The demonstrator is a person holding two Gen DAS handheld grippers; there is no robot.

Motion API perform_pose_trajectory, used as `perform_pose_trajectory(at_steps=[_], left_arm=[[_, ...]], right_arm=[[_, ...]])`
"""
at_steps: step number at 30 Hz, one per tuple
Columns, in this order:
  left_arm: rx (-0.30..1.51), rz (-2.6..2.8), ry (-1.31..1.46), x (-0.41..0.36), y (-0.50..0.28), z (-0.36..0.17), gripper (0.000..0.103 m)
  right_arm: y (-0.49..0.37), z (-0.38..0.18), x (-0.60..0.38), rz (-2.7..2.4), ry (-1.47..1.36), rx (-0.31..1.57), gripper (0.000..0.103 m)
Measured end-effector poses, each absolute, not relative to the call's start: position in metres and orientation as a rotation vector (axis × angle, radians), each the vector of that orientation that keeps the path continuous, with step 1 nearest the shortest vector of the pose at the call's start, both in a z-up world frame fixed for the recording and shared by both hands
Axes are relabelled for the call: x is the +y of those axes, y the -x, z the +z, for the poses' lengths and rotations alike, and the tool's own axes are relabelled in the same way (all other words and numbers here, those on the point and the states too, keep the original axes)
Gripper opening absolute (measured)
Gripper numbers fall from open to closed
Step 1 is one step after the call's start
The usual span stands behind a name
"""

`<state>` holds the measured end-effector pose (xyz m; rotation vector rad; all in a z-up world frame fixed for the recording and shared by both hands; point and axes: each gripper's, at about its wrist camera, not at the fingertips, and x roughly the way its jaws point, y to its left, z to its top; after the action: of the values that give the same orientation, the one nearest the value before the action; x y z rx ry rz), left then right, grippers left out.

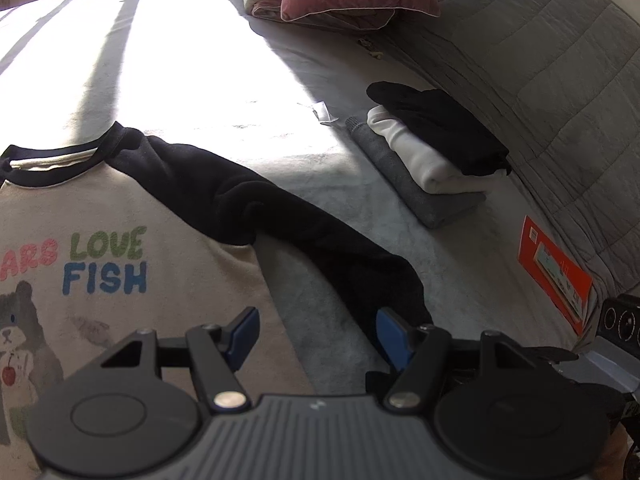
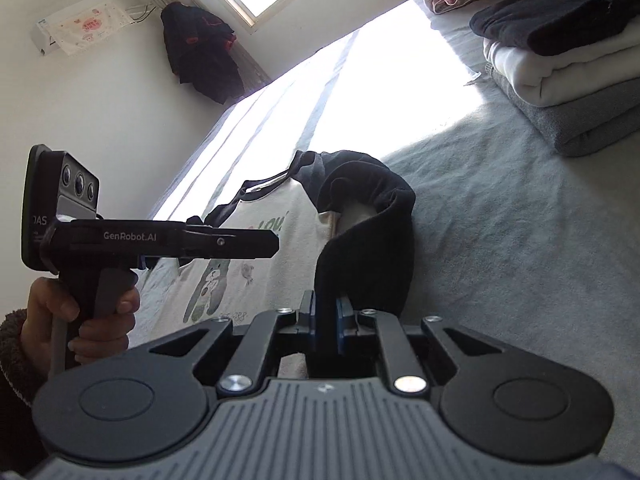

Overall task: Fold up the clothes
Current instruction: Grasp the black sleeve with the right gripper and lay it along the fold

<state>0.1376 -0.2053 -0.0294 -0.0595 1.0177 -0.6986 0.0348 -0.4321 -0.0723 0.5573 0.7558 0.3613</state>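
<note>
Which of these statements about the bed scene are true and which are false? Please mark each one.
1. The right gripper has its jaws closed on the black sleeve of the sweatshirt. True.
2. The left gripper holds the shirt collar. False: its jaws are open and hold nothing.
3. The folded pile has a black garment on top, white under it, grey at the bottom. True.
4. The print on the sweatshirt shows a cat. False: it shows a bear, with the words LOVE FISH.
5. An orange box lies on the bed by the grey quilt. True.
</note>
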Motion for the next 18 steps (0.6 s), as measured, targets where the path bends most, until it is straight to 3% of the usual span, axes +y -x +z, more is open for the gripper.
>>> perform_pose_trajectory(at_steps=[8,12,13,15,18], left_arm=[[1.058,-0.681,0.079,-0.201,-0.125,-0.048,0.066],[1.061,-0.647,0.012,-0.207,-0.116,-0.066,0.064],[1.067,-0.632,-0.003,-0.208,-0.114,-0.070,0.063],[1.079,-0.599,-0.027,-0.207,-0.113,-0.079,0.048],[1.080,-0.571,-0.020,-0.200,-0.113,-0.087,0.033]], right_arm=[[-0.049,-0.104,-0.377,0.411,-0.449,0.921,0.015],[-0.044,-0.102,-0.381,0.439,-0.459,0.928,0.023],[-0.043,-0.100,-0.384,0.448,-0.470,0.928,0.034],[-0.033,-0.092,-0.395,0.463,-0.500,0.888,0.048],[-0.020,-0.085,-0.414,0.397,-0.521,0.844,0.048]])
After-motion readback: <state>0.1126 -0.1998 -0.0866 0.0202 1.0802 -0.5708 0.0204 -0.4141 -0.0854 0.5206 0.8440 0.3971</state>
